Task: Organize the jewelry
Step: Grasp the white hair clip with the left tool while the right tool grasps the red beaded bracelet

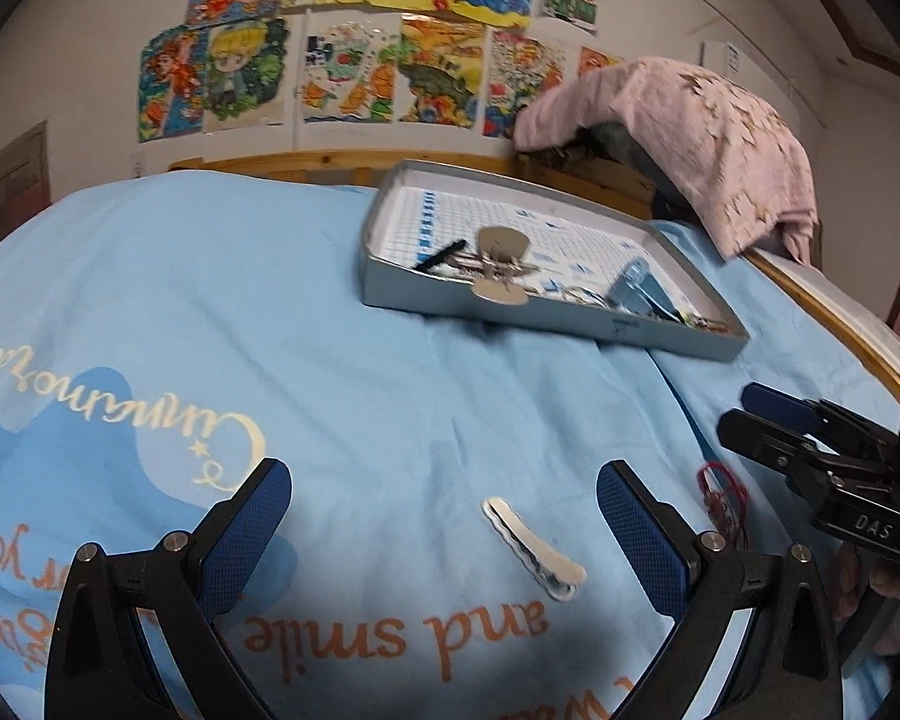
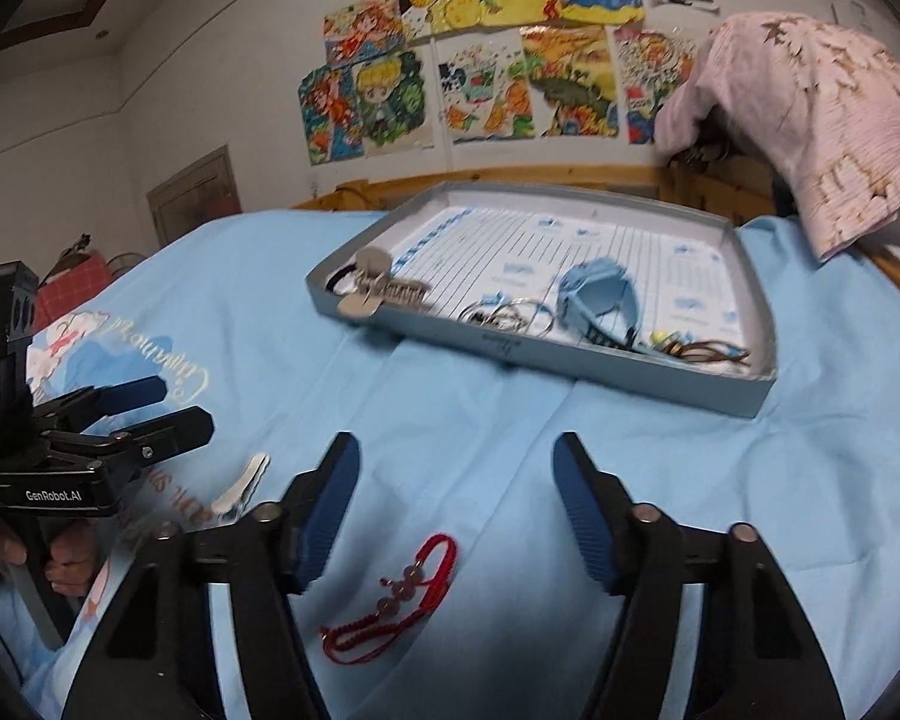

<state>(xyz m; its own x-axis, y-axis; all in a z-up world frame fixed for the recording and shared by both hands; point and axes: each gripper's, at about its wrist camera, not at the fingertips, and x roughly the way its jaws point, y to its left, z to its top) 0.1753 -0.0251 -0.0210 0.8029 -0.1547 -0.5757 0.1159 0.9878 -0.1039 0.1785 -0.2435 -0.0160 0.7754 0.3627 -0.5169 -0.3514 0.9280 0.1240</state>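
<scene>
A white wavy hair clip lies on the blue bedsheet between the fingers of my left gripper, which stands open above it without touching. A red cord bracelet with beads lies on the sheet between and below the fingers of my right gripper; its jaws stand apart and the pads do not press on it. The bracelet also shows beside the right gripper in the left wrist view. A shallow grey box lid farther back holds hair clips, rings, a blue headband and cords.
The bed's wooden rail runs behind the box lid. A pink cloth drapes over something at the back right. Drawings cover the wall. A hand holds the left gripper.
</scene>
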